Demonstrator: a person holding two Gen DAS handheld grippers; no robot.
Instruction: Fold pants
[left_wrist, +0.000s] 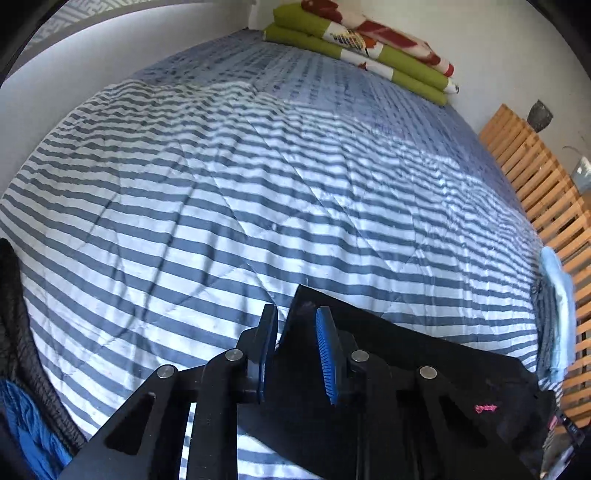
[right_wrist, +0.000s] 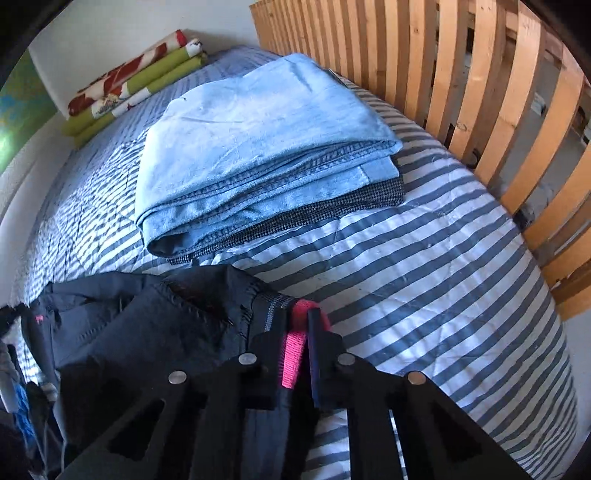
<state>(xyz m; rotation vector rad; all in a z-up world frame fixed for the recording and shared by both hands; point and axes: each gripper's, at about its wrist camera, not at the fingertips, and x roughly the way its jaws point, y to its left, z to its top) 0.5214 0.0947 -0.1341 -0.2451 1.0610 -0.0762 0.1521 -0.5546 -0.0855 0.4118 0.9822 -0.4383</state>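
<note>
Pinching black pants, right hand-held gripper closed on pink loop, left hand-held gripper on hem

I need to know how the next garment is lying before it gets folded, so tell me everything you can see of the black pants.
The black pants lie crumpled at the near edge of the striped bedspread, unfolded. The fabric looks thin, with visible seams, small pink embroidery and a bright pink tab. The right gripper has its jaws shut on that tab and the fabric at it; the left gripper straddles a flat corner, jaws narrowed though a gap shows. The folded jeans lie beyond, apart.
</note>
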